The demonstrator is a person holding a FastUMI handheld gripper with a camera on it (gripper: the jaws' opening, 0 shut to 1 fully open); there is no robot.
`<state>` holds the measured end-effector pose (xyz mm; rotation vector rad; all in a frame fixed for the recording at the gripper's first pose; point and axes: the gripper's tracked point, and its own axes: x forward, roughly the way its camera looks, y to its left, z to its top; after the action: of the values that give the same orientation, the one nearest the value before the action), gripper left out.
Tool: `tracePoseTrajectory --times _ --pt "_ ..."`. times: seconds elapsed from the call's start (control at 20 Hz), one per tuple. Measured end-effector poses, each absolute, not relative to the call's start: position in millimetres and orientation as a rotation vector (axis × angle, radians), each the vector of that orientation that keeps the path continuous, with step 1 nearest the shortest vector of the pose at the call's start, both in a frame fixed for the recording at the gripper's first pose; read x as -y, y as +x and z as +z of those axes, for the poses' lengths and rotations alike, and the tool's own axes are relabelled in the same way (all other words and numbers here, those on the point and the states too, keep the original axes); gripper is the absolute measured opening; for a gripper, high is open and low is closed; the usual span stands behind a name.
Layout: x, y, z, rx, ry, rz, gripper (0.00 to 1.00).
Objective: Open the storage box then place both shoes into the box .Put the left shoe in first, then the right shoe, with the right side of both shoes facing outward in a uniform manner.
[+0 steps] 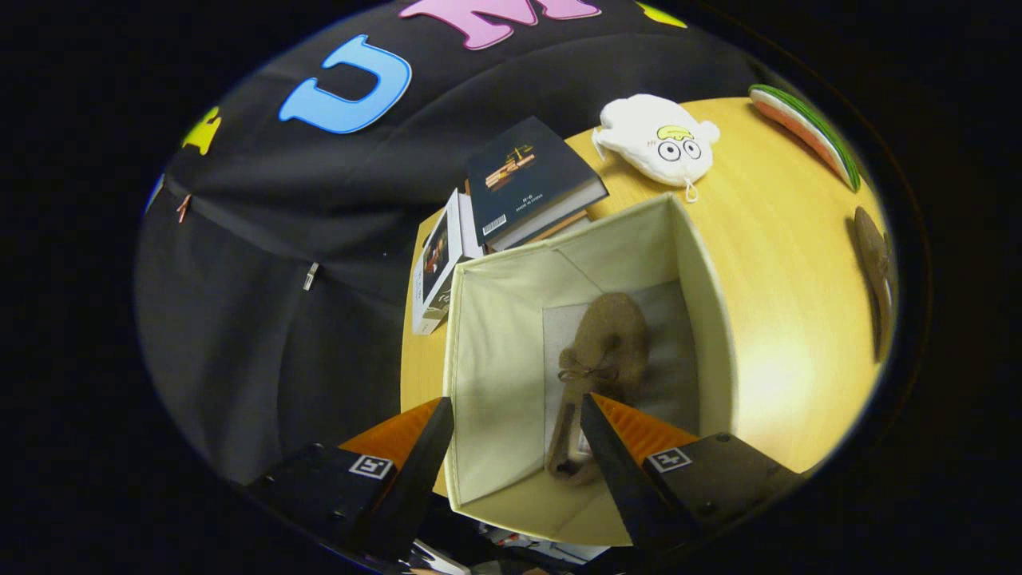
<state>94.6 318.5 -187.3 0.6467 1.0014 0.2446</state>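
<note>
A cream fabric storage box (707, 271) stands open on the wooden table, seen from above. A brown slipper-like shoe with a small bow (603, 351) lies on the box's floor, its heel end near my fingers. My gripper (515, 411) hovers above the box's near side, open, with nothing between its fingers; the shoe lies below and just ahead of the right finger. A second brown shoe (874, 271) rests on the table, well to the right of the box.
Two books (531, 184) and a small carton (437, 267) sit behind the box at the table's back edge. A white plush toy (659, 140) lies beyond the box. A watermelon-slice cushion (810, 132) lies at the far right. Bare tabletop (786, 239) stretches right of the box.
</note>
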Motion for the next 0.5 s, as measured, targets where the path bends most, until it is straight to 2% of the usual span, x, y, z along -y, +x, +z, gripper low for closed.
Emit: tracePoseTrajectory --times 0.25,0.5 --pt "-254 84 -152 -0.863 0.488 0.284 0.98" --pt "-145 80 -136 -0.701 0.296 0.195 0.98"
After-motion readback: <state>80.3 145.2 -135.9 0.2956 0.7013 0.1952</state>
